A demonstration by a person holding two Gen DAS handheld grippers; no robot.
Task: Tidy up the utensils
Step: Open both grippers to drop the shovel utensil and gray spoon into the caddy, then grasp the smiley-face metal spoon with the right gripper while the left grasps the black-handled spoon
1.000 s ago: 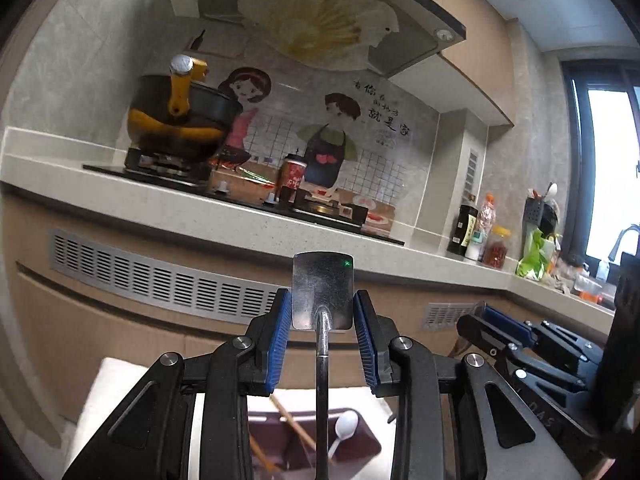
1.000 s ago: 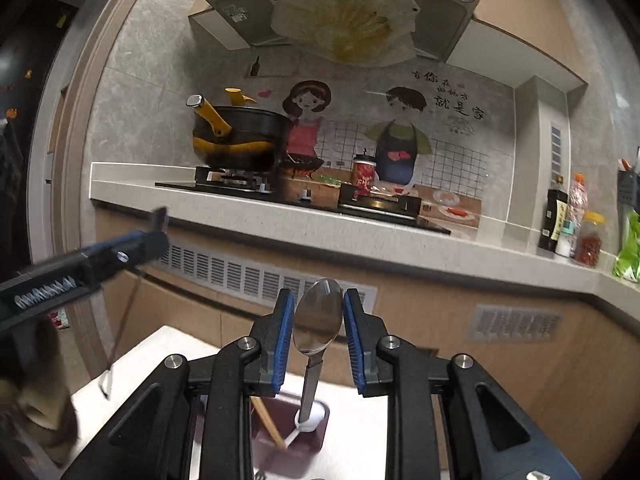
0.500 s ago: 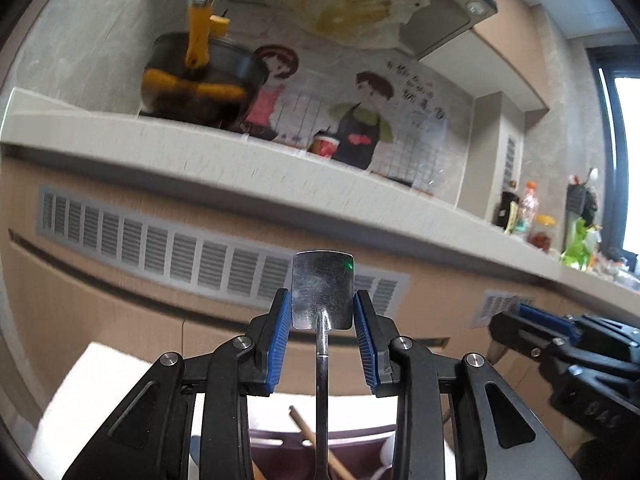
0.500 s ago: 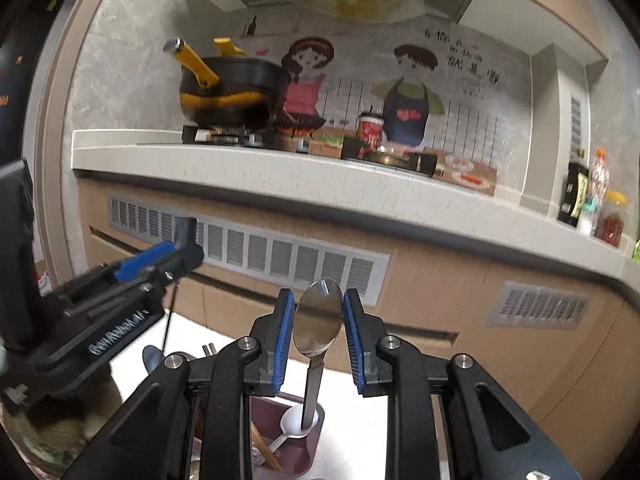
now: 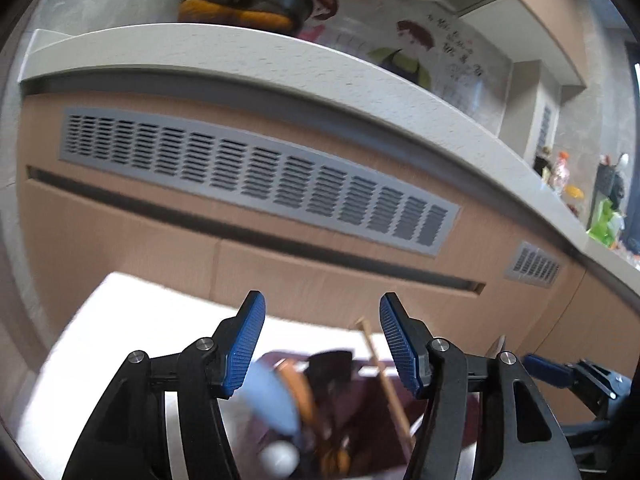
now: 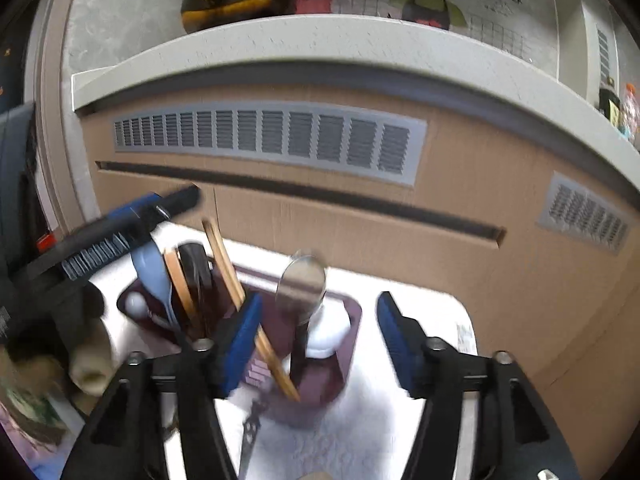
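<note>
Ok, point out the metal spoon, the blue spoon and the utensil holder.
metal spoon (image 6: 301, 280), right wrist view, on its bowl.
blue spoon (image 6: 152, 270), right wrist view, on its bowl.
utensil holder (image 6: 348, 334), right wrist view, on its right wall.

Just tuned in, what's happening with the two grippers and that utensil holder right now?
Both grippers are open over the dark red utensil holder on the white surface. The right gripper has nothing between its fingers; a metal spoon stands in the holder just ahead of it. The left gripper is empty too and hangs above the holder's other side, where a blue spoon, wooden chopsticks and dark utensils stand. The picture is blurred, so finer detail is unclear.
</note>
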